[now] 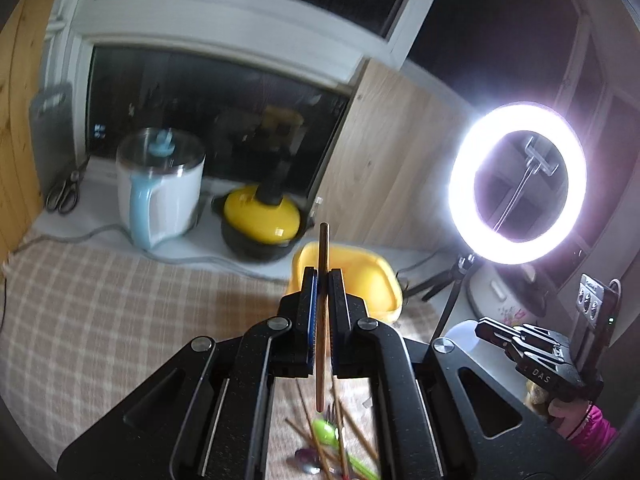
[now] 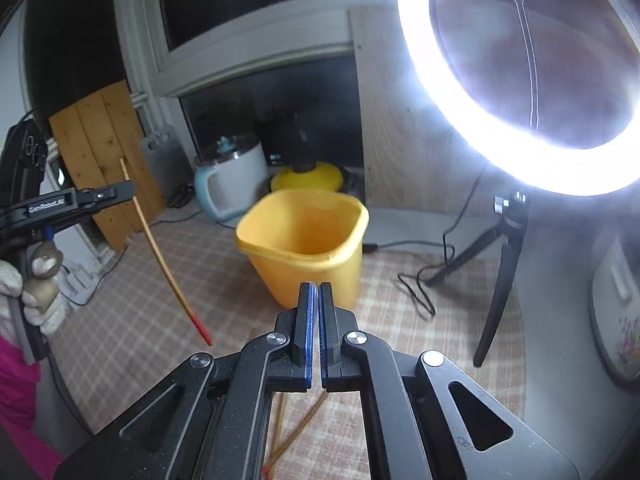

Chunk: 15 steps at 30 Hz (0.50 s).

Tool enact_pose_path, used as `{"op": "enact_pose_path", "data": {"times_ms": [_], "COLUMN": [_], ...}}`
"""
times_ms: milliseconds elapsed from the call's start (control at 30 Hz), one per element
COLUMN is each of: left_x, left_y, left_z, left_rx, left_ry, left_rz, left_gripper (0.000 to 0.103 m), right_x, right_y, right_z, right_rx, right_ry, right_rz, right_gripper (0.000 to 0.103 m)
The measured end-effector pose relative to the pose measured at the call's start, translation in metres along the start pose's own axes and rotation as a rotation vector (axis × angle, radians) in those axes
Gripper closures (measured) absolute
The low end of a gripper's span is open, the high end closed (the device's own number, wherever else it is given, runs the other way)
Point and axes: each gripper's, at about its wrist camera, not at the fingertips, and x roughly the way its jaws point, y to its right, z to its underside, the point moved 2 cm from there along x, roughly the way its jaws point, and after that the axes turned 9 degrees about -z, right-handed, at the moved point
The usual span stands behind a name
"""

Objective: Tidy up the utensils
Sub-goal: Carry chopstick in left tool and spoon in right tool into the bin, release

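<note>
My left gripper point(image 1: 322, 280) has its jaws clamped on one wooden chopstick point(image 1: 322, 312), gripped mid-shaft. In the left wrist view it stands upright between the pads, tip sticking out above the jaws. From the right wrist view the same chopstick point(image 2: 160, 256) hangs slanted in the air above the checked counter cloth point(image 2: 160, 320), red tip low, clear of the cloth. My right gripper point(image 2: 318, 292) has its jaws pressed together with nothing between them, up off the counter and pointed at the yellow bin point(image 2: 308, 248).

The bin stands upright on the cloth, far of both grippers, mouth open. The chopstick is left of the bin, not in it.

More utensils lie loose on the cloth near and below my left jaws: several chopsticks point(image 1: 320, 444), a green spoon point(image 1: 325, 431), a metal spoon point(image 1: 308, 462), blurry. Two more chopsticks point(image 2: 296, 428) show under my right jaws.

Far left: white-and-blue kettle point(image 1: 160, 184), yellow-lidded pot point(image 1: 262, 220). Right: lit ring light point(image 1: 516, 178) on a tripod.
</note>
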Motion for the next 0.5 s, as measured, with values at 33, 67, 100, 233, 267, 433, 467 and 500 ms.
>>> {"op": "enact_pose_path", "data": {"times_ms": [33, 67, 100, 233, 267, 433, 467, 500], "left_x": [-0.001, -0.001, -0.002, -0.003, -0.002, 0.011, 0.016, 0.020], "left_y": [0.001, 0.003, 0.004, 0.014, 0.016, 0.023, 0.024, 0.027], "left_z": [-0.007, -0.012, -0.019, -0.041, -0.046, -0.064, -0.068, -0.070], "left_rx": [0.001, 0.000, -0.002, 0.008, 0.012, 0.014, 0.013, 0.014], "left_ry": [0.017, 0.032, 0.048, 0.108, 0.116, 0.145, 0.147, 0.149], "left_rz": [0.004, 0.009, 0.016, 0.030, 0.035, 0.040, 0.039, 0.036], "left_gripper": [0.100, 0.101, 0.100, 0.100, 0.100, 0.100, 0.100, 0.100], "right_x": [-0.004, -0.008, -0.010, -0.018, -0.018, -0.009, -0.006, -0.002], "right_y": [-0.002, -0.004, -0.006, -0.009, -0.010, -0.014, -0.015, -0.016], "right_z": [-0.006, -0.013, -0.020, -0.045, -0.051, -0.080, -0.084, -0.089], "right_rx": [-0.011, -0.022, -0.030, -0.056, -0.069, -0.118, -0.128, -0.146], "right_ry": [0.016, 0.035, 0.054, 0.116, 0.128, 0.167, 0.173, 0.184], "right_rz": [0.005, 0.012, 0.019, 0.044, 0.060, 0.125, 0.141, 0.168], "right_gripper": [0.102, 0.102, 0.102, 0.102, 0.102, 0.102, 0.102, 0.102]}}
